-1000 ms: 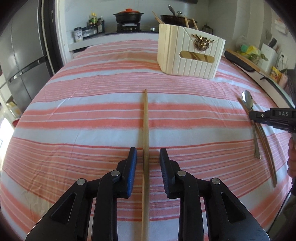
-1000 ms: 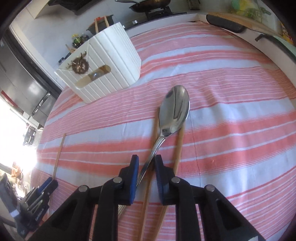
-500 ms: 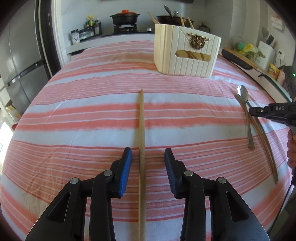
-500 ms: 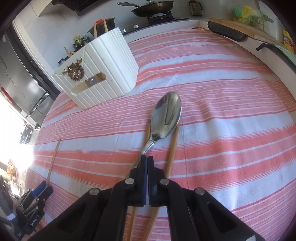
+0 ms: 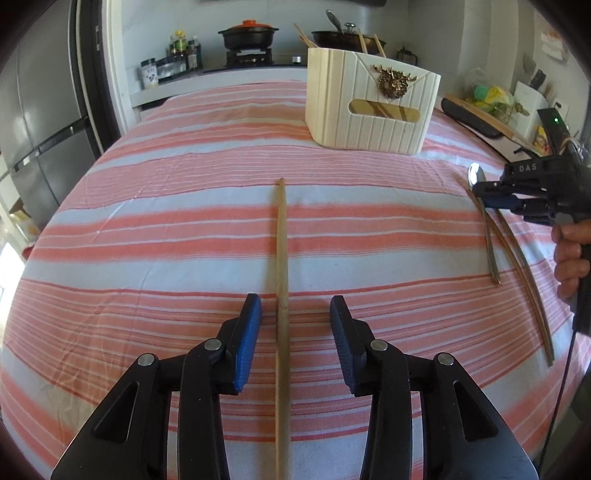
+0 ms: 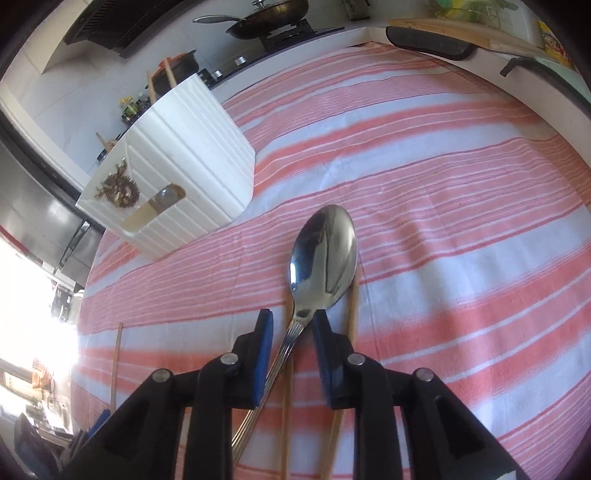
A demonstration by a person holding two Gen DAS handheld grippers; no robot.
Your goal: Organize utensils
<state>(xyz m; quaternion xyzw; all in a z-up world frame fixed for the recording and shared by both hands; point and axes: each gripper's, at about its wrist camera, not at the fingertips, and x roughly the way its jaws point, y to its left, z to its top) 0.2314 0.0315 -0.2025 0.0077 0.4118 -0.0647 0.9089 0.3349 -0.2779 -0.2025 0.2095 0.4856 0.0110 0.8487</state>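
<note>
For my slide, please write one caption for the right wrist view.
Right gripper opening around a steel spoon lying over two wooden chopsticks on striped cloth.

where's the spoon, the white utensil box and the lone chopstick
spoon [image 6: 325, 251], right wrist view, on its bowl
white utensil box [image 5: 369, 122], left wrist view, on its front wall
lone chopstick [image 5: 282, 236], left wrist view, on its shaft

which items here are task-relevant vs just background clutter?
Job:
- chopstick between open left gripper jaws
- spoon, handle between opening right gripper jaws
- chopstick pair under the spoon
- white utensil holder

Lying about:
- black pot and pan on stove
- jars
- fridge
</note>
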